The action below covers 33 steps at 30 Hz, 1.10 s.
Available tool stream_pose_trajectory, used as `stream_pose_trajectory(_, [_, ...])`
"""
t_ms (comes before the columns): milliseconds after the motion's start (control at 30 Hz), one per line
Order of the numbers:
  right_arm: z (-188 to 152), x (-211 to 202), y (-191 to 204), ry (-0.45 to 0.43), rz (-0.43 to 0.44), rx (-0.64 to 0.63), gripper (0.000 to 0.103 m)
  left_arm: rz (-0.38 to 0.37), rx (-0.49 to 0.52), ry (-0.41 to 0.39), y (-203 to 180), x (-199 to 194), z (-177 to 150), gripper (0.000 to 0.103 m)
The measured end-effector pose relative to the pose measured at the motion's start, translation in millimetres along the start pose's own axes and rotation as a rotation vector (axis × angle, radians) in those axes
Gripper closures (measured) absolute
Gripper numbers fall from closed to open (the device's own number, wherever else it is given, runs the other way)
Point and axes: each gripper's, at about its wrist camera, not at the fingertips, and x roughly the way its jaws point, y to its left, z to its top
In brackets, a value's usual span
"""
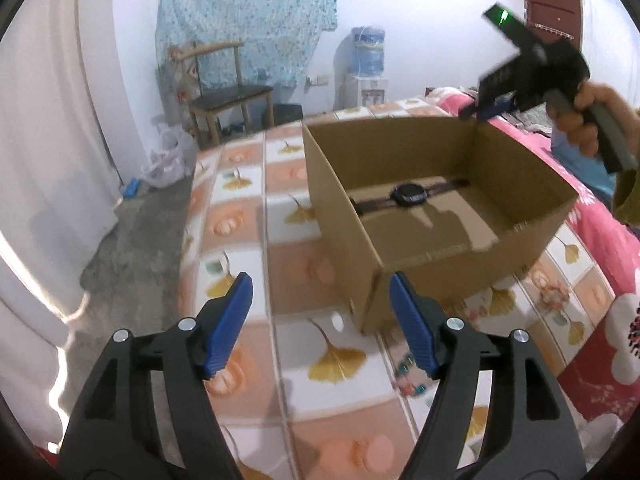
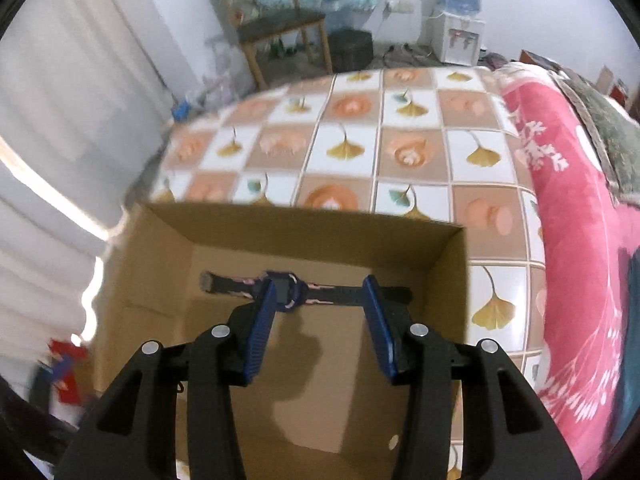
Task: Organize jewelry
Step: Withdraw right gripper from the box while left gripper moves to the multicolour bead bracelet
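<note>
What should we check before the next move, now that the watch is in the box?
1. Watch lying flat on the box floor: ok.
2. Right tool let go of the watch, blue pads apart and not pressing it: ok.
3. Left tool open and holding nothing: ok.
4. Cardboard box sitting upright on the patterned cloth: ok.
5. Right tool fully above the box rim: cannot tell from the right wrist view, though the left wrist view shows it up by the far corner.
6. More jewelry left to sort: cannot tell, none shows on the cloth in view.
</note>
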Motion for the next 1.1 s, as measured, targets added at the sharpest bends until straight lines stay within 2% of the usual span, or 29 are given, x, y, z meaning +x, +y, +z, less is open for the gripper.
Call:
stream_pose_trajectory(133, [-3, -21, -10, -0.025, 0.086, 0.067, 0.059, -0.029, -0.045, 0.009, -4, -5, -16, 0.028])
stream_pose_trajectory(267, [-32, -48, -5, -0.062, 0.171, 0.067, 0.059, -0.043, -0.098, 0.022, -11, -8, -35, 0.023])
stream_pose_trajectory(367, [-78, -66, 3, -0.111, 0.233, 0.035, 0.043, -0.084, -0.154, 0.056, -18, -1, -53, 0.020])
stream_pose_trajectory(467, [-140, -62, 12, -0.127, 0.198, -0.024, 0.043, -0.088, -0.150, 0.116, -32, 8, -76, 0.019])
stream_pose_trajectory(567, [-204, -34, 22, -0.089, 0.093, -0.072, 0.043, -0.075, -0.116, 0.164, -46, 17, -95, 0.019])
stream_pose_trajectory(700, [-258, 6, 30, -0.026, 0.048, -0.065, 0.043, -0.035, -0.058, 0.204, -61, 30, -105, 0.018])
stream_pose_trajectory(800, [-273, 19, 37, -0.019, 0.022, -0.074, 0.043, 0.002, -0.011, 0.198, -68, 32, -106, 0.013])
stream_pose_trajectory(900, [-276, 25, 44, -0.037, -0.013, -0.111, 0.044, 0.004, -0.035, 0.192, -67, 34, -107, 0.008])
stream_pose_trajectory(1100, [-276, 31, 63, -0.081, -0.089, -0.208, 0.047, 0.020, -0.047, 0.165, -67, 32, -108, 0.008])
